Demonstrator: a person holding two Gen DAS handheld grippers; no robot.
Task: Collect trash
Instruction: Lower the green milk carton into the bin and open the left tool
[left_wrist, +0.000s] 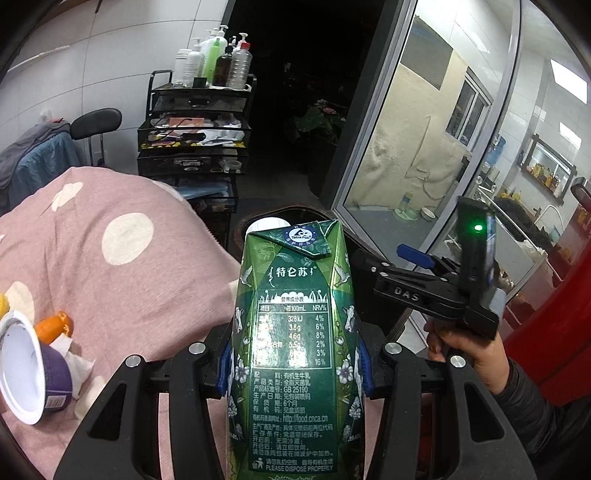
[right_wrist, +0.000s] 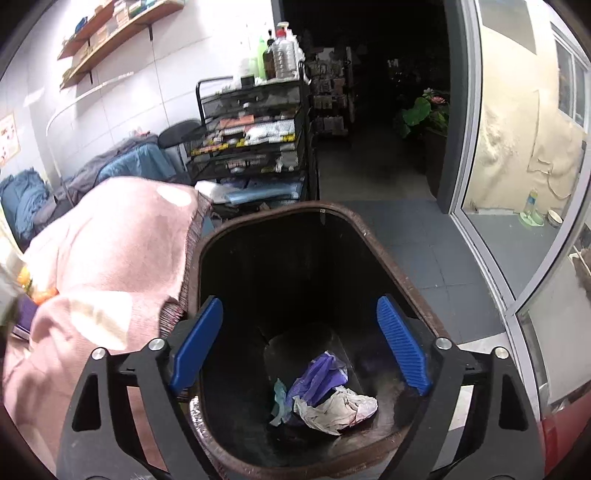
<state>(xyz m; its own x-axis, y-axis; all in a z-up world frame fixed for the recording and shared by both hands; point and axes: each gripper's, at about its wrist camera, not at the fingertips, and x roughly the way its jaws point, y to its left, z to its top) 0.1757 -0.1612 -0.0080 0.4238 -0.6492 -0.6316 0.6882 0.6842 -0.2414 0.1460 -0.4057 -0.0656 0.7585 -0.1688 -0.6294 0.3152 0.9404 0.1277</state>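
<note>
My left gripper is shut on a green milk carton and holds it upright above the edge of a pink dotted blanket. My right gripper is open and empty, hanging over the mouth of a brown trash bin. The bin holds purple wrapping and crumpled white paper. In the left wrist view the right gripper is to the right of the carton. A purple yogurt cup, an orange piece and white tissue lie on the blanket at the left.
A black wire cart with bottles on top stands behind the bin. A glass sliding door is at the right. A chair with blue clothes is at the far left. A red object is at the right edge.
</note>
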